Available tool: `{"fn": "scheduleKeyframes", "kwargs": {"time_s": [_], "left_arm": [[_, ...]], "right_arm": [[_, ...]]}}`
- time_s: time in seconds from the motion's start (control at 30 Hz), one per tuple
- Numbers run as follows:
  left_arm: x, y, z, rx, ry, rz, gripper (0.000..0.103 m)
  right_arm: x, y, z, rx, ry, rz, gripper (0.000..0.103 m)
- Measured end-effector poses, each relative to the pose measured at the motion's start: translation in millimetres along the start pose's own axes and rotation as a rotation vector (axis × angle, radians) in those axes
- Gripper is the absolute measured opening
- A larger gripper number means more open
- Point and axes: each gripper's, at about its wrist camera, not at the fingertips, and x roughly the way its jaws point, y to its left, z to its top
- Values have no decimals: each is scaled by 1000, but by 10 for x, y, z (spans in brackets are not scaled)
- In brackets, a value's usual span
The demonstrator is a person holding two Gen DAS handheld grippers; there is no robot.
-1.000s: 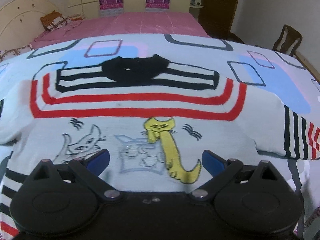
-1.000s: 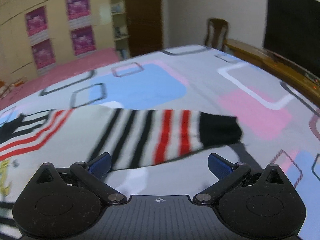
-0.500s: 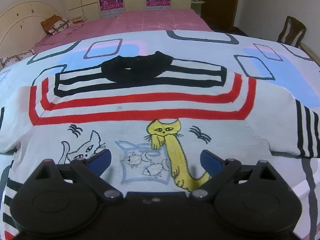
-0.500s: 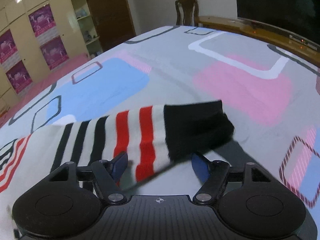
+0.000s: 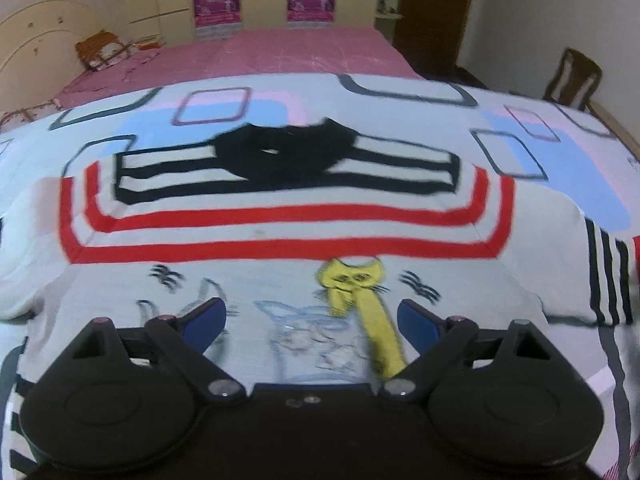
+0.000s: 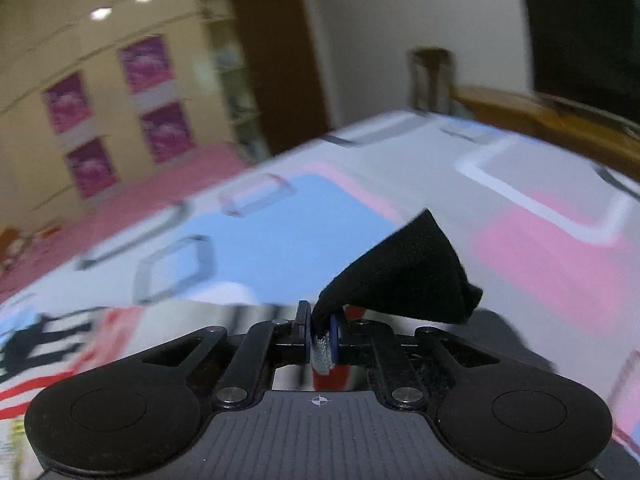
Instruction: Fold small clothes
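Observation:
A small white sweater with red and black stripes, a black collar and cat drawings lies flat, front up, on the bed. My left gripper is open and hovers over its lower front, above the yellow cat. My right gripper is shut on the sweater's right sleeve, just behind the black cuff. The cuff is lifted off the bed and sticks up past the fingers. The striped sleeve shows at the right edge of the left wrist view.
The sweater lies on a white bedspread with blue, pink and grey rectangles. A pink bed stands behind it. A wooden chair and a wooden footboard stand at the right. Wardrobes with posters line the far wall.
My right gripper has closed on the sleeve behind the black cuff and lifted it off the bed. My left gripper has stayed open and moved a little forward over the sweater.

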Motion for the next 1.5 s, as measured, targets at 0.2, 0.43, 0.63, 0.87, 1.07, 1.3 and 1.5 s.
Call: {"fn": "scheduleKeyframes", "kwargs": {"time_s": [0.2,0.43,0.63,0.87,1.07,1.3,1.5], "left_arm": [[-122,456,27,-58,-47,30,94],[-225,1034,-5,-129,-68,59,95],[-179,1295,-10,-176,-11,-3,94],[-52,1228,-30,-171,37,-117,94],[186,946,3,-155,47,-253,77],[542,616,22,-60,58,-277,38],[476,655,56,-86,7,-318,13]], "right_arm": [[-174,1110,-57,-130,-15,217,8],[-53,2320,-586,-244,103,417,8],[100,2913,-1109,-291,262,483,9],[49,2909,-1158,-299,261,511,69],[-278,2564,-991,-356,162,394,69],[-383,1863,-974,-324,160,206,69],[-201,1510,-965,-239,198,134,69]]}}
